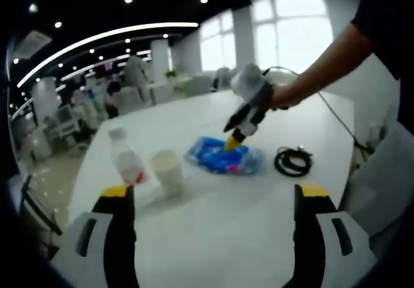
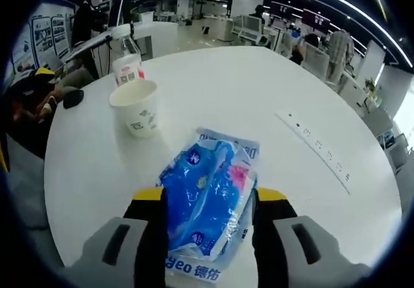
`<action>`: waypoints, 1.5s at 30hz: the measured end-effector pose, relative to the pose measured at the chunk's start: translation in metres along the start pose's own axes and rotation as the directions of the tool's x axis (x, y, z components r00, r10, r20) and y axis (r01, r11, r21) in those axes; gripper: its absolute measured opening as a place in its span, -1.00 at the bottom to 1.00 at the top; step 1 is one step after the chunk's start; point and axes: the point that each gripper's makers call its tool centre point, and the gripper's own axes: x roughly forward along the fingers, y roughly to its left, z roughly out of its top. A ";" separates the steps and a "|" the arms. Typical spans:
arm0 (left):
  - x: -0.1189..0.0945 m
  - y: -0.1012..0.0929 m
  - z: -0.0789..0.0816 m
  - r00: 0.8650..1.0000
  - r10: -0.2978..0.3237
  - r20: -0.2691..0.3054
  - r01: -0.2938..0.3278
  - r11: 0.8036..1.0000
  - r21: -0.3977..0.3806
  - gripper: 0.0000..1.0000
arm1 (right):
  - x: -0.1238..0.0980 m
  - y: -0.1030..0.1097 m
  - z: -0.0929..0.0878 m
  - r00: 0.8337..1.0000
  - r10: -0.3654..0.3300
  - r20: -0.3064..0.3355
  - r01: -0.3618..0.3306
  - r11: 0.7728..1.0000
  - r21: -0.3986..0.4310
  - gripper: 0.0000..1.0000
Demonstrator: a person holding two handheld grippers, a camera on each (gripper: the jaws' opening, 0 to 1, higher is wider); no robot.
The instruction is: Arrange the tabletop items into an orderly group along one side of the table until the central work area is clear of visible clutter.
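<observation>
Right now my right gripper [image 2: 208, 204] has its jaws either side of the blue tissue pack [image 2: 210, 200], flanking it near the table's [image 2: 272, 87] middle; whether they already pinch it I cannot tell. I judge I'm taking it because it clutters the centre. Beyond, to the left, the paper cup [image 2: 136, 107] stands just beside the water bottle [image 2: 127, 61]. My left gripper [image 1: 210, 200] hangs apart and empty; a black cable coil [image 1: 293, 161] lies right of the pack.

Smooth white tabletop [image 2: 259, 87] with a soft sheen. Glossy, crinkled blue plastic packet [image 2: 210, 200]. Matt white paper cup [image 2: 136, 107]. Clear plastic bottle [image 2: 126, 58]. Coiled black cable [image 1: 292, 161], rubbery-looking.
</observation>
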 end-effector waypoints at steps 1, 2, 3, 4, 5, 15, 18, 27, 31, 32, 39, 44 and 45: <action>0.000 0.000 0.000 1.000 0.001 0.001 -0.001 1.000 0.000 0.99 | 0.001 0.001 0.000 1.000 0.002 -0.002 -0.002 1.000 -0.004 -0.13; 0.000 0.001 0.000 1.000 0.001 0.001 -0.001 1.000 0.000 0.99 | 0.002 0.001 0.000 1.000 0.002 -0.005 -0.002 1.000 -0.009 -0.17; 0.000 0.001 0.000 1.000 0.001 0.000 -0.001 1.000 -0.001 0.99 | 0.003 0.002 0.000 1.000 0.004 -0.010 -0.004 1.000 -0.007 -0.20; 0.000 0.001 0.000 1.000 0.000 -0.001 0.000 1.000 0.000 0.99 | 0.004 0.002 0.000 1.000 0.006 -0.014 -0.006 1.000 -0.002 -0.24; 0.000 0.001 0.000 1.000 0.000 -0.002 0.000 1.000 0.002 0.99 | 0.005 0.002 -0.001 1.000 0.006 -0.018 -0.006 1.000 -0.002 -0.27; 0.000 0.000 -0.004 1.000 -0.005 -0.014 0.005 1.000 0.007 0.98 | 0.021 -0.001 -0.013 0.996 0.010 -0.094 -0.006 0.999 0.046 -0.55; 0.000 0.002 -0.004 1.000 0.001 -0.015 -0.001 1.000 0.009 0.98 | 0.026 0.000 -0.017 0.993 0.027 -0.112 -0.020 0.998 0.060 -0.62; 0.000 0.004 -0.006 1.000 0.003 -0.022 -0.003 1.000 0.016 0.98 | 0.028 0.002 -0.022 0.989 0.042 -0.143 -0.031 0.997 0.072 -1.00; 0.000 0.005 -0.006 1.000 0.008 -0.018 -0.007 1.000 0.016 0.98 | 0.025 0.000 -0.022 0.988 0.045 -0.148 -0.033 0.996 0.083 -1.00; 0.000 0.006 -0.006 1.000 0.007 -0.017 -0.007 1.000 0.014 0.98 | 0.024 -0.001 -0.022 0.987 0.050 -0.151 -0.036 0.995 0.091 -1.00; 0.000 0.006 -0.006 1.000 0.005 -0.015 -0.005 1.000 0.019 0.98 | 0.010 0.000 -0.020 0.988 0.047 -0.144 -0.036 0.996 0.082 -1.00; -0.001 0.004 -0.004 1.000 0.006 -0.011 -0.006 1.000 0.022 0.98 | 0.002 0.000 -0.017 0.989 0.057 -0.139 -0.049 0.997 0.063 -1.00; -0.001 0.005 -0.004 1.000 0.007 -0.010 -0.007 1.000 0.020 0.98 | 0.000 0.001 -0.016 0.989 0.058 -0.135 -0.051 0.997 0.054 -1.00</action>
